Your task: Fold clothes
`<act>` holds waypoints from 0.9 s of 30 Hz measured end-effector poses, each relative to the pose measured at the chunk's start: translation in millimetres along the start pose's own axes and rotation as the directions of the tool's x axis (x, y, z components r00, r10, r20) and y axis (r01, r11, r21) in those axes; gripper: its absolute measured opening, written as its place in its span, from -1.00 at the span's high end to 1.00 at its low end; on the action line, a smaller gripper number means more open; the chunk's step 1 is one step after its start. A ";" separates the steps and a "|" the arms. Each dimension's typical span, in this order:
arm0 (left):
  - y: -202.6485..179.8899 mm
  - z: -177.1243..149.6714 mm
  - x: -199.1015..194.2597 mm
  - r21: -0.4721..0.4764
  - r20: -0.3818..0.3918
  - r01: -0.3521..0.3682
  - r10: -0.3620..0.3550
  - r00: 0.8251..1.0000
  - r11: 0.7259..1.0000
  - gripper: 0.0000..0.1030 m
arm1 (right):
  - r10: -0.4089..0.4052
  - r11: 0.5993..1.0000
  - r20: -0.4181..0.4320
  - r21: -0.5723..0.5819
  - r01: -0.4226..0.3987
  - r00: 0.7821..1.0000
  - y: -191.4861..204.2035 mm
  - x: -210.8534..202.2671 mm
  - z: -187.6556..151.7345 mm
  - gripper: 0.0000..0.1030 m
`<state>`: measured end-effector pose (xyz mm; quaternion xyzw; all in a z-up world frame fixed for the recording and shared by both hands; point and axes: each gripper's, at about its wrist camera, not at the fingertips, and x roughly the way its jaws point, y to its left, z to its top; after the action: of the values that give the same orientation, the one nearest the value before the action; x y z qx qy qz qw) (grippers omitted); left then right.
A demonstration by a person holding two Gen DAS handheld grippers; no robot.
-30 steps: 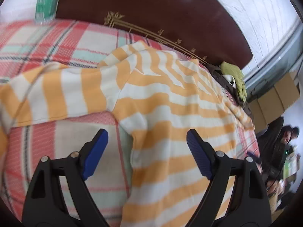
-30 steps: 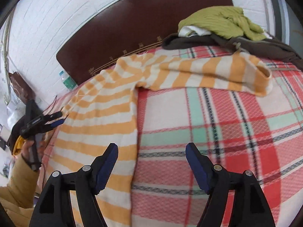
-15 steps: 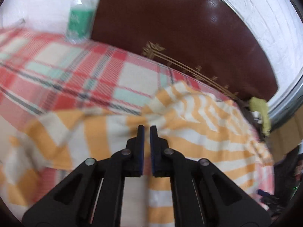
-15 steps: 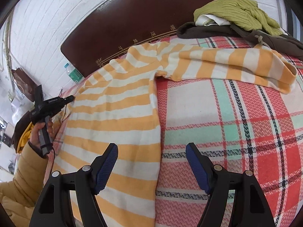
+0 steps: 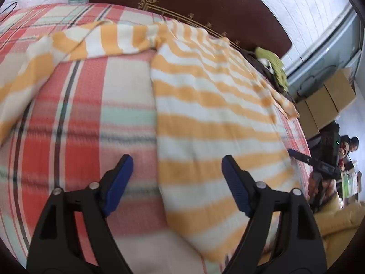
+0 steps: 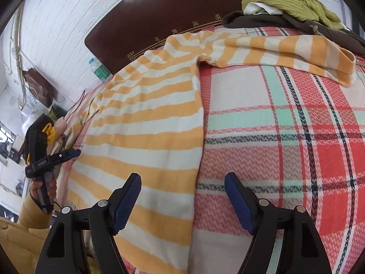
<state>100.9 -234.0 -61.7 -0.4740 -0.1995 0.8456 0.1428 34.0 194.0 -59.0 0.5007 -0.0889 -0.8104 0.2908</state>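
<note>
An orange and white striped sweater (image 5: pixel 212 114) lies flat on a plaid blanket (image 5: pixel 91 118); it also shows in the right wrist view (image 6: pixel 148 125). Its left sleeve (image 5: pixel 75 43) stretches out to the left, its right sleeve (image 6: pixel 285 48) to the right. My left gripper (image 5: pixel 176 178) is open and empty, hovering over the sweater's left side edge near the hem. My right gripper (image 6: pixel 182 194) is open and empty over the sweater's right side edge near the hem.
A dark brown headboard (image 6: pixel 182 11) stands behind the bed. A pile of green and brown clothes (image 6: pixel 289 6) lies at the far right corner. A water bottle (image 6: pixel 99 69) stands at the far left. Cardboard boxes (image 5: pixel 328 98) stand beside the bed.
My left gripper was shut near the left sleeve and armpit half a second ago; now it is open and has pulled back toward the hem. My right gripper has moved slightly closer to the sweater.
</note>
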 end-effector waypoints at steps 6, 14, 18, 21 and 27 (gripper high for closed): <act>-22.6 -47.3 -6.1 0.052 -0.066 0.051 -0.047 0.997 0.997 -0.68 | 0.015 0.998 -0.035 -0.062 -0.017 0.999 15.3 -7.7 -25.9 -0.51; -34.2 -48.0 4.0 -0.022 -0.047 0.157 -0.158 0.986 0.987 -0.30 | 0.062 0.995 -0.026 -0.073 -0.064 0.998 26.6 -12.2 -48.1 -0.52; -34.4 -48.6 20.7 -0.067 -0.088 0.121 -0.126 0.988 0.990 0.74 | 0.094 0.994 -0.014 -0.055 -0.095 0.995 27.6 -10.6 -51.0 -0.49; -33.8 -48.1 18.2 -0.093 -0.066 0.143 -0.149 0.987 0.985 0.76 | 0.115 0.993 -0.007 -0.039 -0.115 0.993 26.4 -14.7 -52.1 -0.02; -31.2 -47.7 11.9 -0.131 -0.065 0.186 -0.195 0.979 0.974 0.81 | 0.151 0.988 0.005 -0.013 -0.151 0.988 23.8 -26.0 -54.7 0.89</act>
<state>137.4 -191.8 -78.3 -0.4932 -0.2907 0.7949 0.2011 98.9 197.1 -55.3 0.4881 -0.1225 -0.7881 0.3544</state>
